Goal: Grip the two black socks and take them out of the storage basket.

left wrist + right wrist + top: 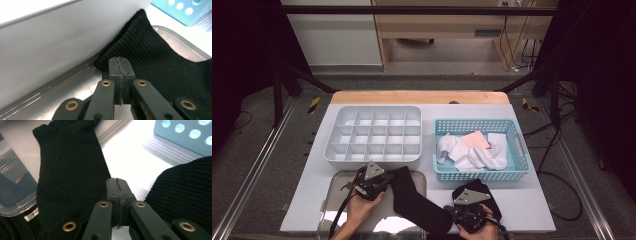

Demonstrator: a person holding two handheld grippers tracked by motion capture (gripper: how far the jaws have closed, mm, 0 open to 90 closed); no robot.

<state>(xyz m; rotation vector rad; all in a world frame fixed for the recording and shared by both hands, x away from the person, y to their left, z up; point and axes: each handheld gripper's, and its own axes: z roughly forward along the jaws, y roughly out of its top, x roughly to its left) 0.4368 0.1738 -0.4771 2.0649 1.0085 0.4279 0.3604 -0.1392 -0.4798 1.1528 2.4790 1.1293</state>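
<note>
Both jaws pinch flat ribbed black sock (414,200).

White organizer (373,134) and blue basket (481,149) just beyond both claws.

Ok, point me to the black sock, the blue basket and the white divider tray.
black sock (414,200), high view, middle of its flat length.
blue basket (482,175), high view, near wall.
white divider tray (372,157), high view, near rim.
</note>
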